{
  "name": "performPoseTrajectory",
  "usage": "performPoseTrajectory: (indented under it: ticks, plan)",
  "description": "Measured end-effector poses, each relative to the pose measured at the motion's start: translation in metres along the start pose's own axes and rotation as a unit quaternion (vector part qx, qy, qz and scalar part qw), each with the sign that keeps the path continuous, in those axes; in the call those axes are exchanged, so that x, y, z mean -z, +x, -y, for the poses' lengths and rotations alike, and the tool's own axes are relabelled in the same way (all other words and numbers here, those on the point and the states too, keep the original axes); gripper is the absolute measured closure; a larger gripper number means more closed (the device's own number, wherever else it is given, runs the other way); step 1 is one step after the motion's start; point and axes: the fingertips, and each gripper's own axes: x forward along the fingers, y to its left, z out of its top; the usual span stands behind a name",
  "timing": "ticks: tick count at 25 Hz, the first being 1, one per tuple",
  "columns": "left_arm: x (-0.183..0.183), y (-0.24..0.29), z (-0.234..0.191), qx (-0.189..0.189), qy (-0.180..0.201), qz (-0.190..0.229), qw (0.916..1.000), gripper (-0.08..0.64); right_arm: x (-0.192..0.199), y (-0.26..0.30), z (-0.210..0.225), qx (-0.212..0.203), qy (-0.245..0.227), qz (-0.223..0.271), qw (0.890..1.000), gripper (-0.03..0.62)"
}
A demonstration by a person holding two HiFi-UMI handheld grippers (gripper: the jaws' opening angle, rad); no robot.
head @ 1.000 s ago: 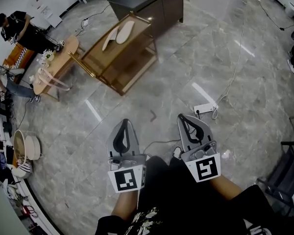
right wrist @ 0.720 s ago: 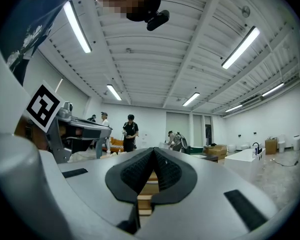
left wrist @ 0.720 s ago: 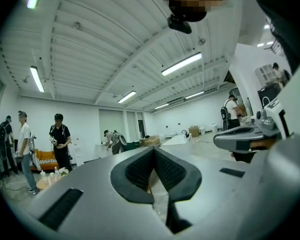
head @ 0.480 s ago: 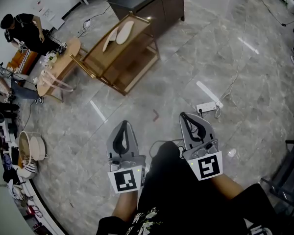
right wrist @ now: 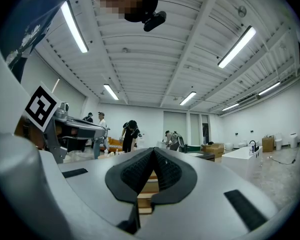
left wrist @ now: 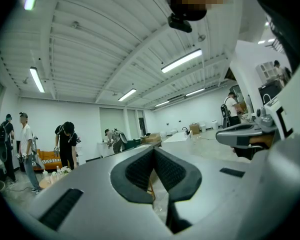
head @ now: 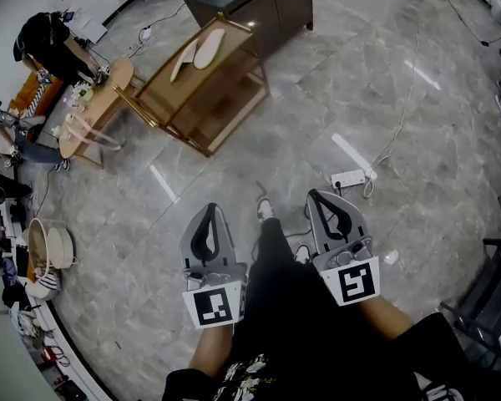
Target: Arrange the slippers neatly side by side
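Quick update from my end of the rig. Both grippers are out in front of me, pointing level and well short of anything useful. The left gripper (head: pixel 210 209) is clenched with nothing in it; its own view shows just the pads pressed together and the room beyond. Same for the right gripper (head: pixel 315 196), which is closed on nothing.

The slippers (head: pixel 210 50) are on top of the wooden rack (head: pixel 234 63), across the floor (head: pixel 384 82) in front of the dark cabinet (head: pixel 259 7). They're a pale pair lying close together, but one looks set a bit further along than the other, so they aren't properly lined up yet.

So I'd call this the approach step, with nothing touched so far. Next up is closing the gap to the rack, then opening one gripper before it gets near a slipper. They look thin and flat, so I'd guess an edge pinch or a nudge, whichever squares them up. There's a power strip (head: pixel 348 177) and cable on the floor to mind on the way.
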Motion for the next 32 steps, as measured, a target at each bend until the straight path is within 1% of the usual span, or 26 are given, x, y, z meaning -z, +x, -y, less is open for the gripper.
performPoseTrajectory:
  ticks: [4, 7, 9, 11, 14, 18, 21, 25, 32]
  plan:
    - [0.003, 0.003, -0.005, -0.007, 0.003, 0.007, 0.9999, 0.558, 0.007, 0.009, 0.004, -0.003, -0.004, -0.004, 1.000, 0.601]
    - [0.010, 0.006, -0.013, -0.014, -0.009, 0.004, 0.9998, 0.558, 0.006, 0.017, 0.002, -0.011, -0.001, -0.002, 1.000, 0.601]
    - [0.007, 0.013, -0.017, -0.012, -0.011, 0.013, 0.9998, 0.558, 0.008, 0.022, 0.003, -0.014, -0.005, -0.007, 1.000, 0.601]
    - [0.009, 0.021, -0.020, -0.007, -0.010, 0.011, 0.9999, 0.558, 0.009, 0.029, 0.007, -0.009, -0.011, -0.010, 1.000, 0.601]
    - [0.016, 0.028, -0.028, -0.006, -0.012, 0.002, 0.9999, 0.558, 0.014, 0.033, 0.010, 0.002, -0.005, -0.020, 1.000, 0.601]
    - [0.020, 0.043, -0.040, -0.008, -0.007, 0.001, 0.9999, 0.558, 0.025, 0.046, 0.013, 0.001, -0.009, -0.038, 0.999, 0.601]
    - [0.024, 0.057, -0.049, -0.017, -0.004, 0.000, 0.9999, 0.558, 0.026, 0.066, 0.014, -0.006, -0.008, -0.030, 1.000, 0.601]
    - [0.022, 0.080, -0.065, -0.024, -0.010, 0.002, 0.9997, 0.558, 0.023, 0.102, 0.012, -0.026, -0.014, -0.026, 0.999, 0.601]
    - [0.022, 0.112, -0.113, -0.046, -0.019, -0.004, 0.9987, 0.558, 0.009, 0.179, -0.003, -0.062, -0.021, -0.006, 0.998, 0.601]
